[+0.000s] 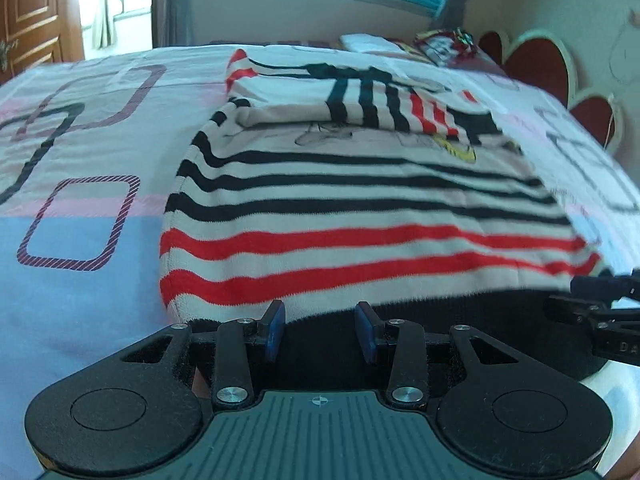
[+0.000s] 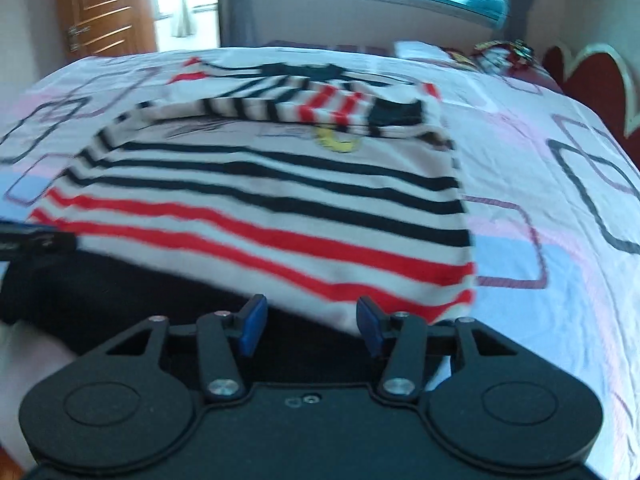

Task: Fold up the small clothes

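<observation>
Striped sweater (image 1: 360, 208) lying flat on the patterned bedsheet (image 1: 80, 240), both grippers at its black hem.

Left gripper (image 1: 320, 330) and right gripper (image 2: 308, 326) both gape wide, holding nothing; the sweater stretches toward 12 o'clock, sleeves folded across its chest.

The sweater (image 1: 360, 208) is spread on the bed (image 1: 80, 240) just ahead of both tongs, its hem nearest them, a sleeve (image 1: 400, 108) laid across its far part.
</observation>
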Motion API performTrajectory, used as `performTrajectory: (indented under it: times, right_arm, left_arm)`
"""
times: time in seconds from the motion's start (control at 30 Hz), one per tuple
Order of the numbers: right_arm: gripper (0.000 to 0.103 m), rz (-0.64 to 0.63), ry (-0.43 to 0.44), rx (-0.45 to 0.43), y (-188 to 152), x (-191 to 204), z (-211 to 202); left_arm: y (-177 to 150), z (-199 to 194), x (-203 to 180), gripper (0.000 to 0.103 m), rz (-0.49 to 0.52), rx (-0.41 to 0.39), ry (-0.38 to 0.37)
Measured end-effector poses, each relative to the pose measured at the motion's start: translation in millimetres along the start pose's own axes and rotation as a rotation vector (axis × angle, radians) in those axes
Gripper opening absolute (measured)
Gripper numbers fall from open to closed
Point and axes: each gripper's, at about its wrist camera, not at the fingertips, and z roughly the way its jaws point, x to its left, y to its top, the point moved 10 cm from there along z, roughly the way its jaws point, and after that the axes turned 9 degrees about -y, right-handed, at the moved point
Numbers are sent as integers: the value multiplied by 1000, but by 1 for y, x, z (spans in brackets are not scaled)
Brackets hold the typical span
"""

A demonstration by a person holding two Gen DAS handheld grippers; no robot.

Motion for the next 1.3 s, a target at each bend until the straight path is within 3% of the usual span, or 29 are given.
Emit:
performTrajectory:
  times: [0.13, 0.43, 0.77, 1.07, 1.3]
  right_arm:
    - [50, -42, 10, 16, -9, 20, 0]
    - [52, -15, -12, 64, -26, 4, 1]
    - [56, -24, 7, 48, -22, 9, -8]
    - [58, -27, -32, 80, -34, -5, -7]
    - [66, 19, -83, 18, -23, -27, -27]
  left_arm:
    - [-7, -2, 3, 39, 18, -2, 7]
    - [-24, -20, 13, 39, 13, 23, 20]
    - [-34, -25, -10, 39, 99, 48, -22]
    - [-32, -47, 27, 39, 9, 37, 31]
    - [-26, -54, 40, 40, -52, 29, 68]
